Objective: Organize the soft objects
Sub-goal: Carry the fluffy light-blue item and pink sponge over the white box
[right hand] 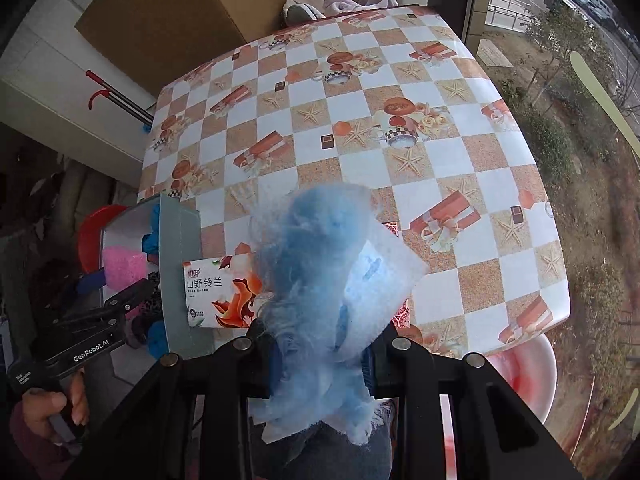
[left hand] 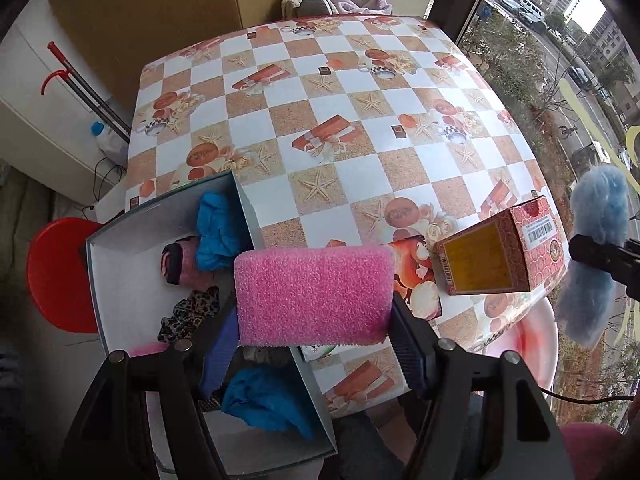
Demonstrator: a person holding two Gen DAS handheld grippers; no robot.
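The pink sponge [left hand: 314, 294] fills the space between the pads of the left gripper [left hand: 314, 320], which clamp it at both ends above the near right wall of the grey box [left hand: 120, 280]; it covers part of the box's contents, so only scraps show inside: blue cloth [left hand: 222, 232], a leopard-print piece [left hand: 190, 312] and a dark pink roll [left hand: 178, 264]. The right gripper [right hand: 320, 356] is closed narrowly on a fluffy blue wad [right hand: 316, 280] with a thin white sheet clinging to it, and this bundle hides its pads and the table just behind. Only the right wrist view shows the printed face of the small carton [right hand: 220, 296] beside the box and the hand [right hand: 48, 408] on the left tool's handle; the left view shows instead a patterned red box [left hand: 500, 252] with a yellow panel and barcode near the table's right edge, and the blue wad hanging at far right, partly cut off. The table [left hand: 340, 120] wears a checked cloth printed with starfish and gift boxes. A cardboard sheet leans at far left, a red stool stands left, and a window on the right looks onto a street.
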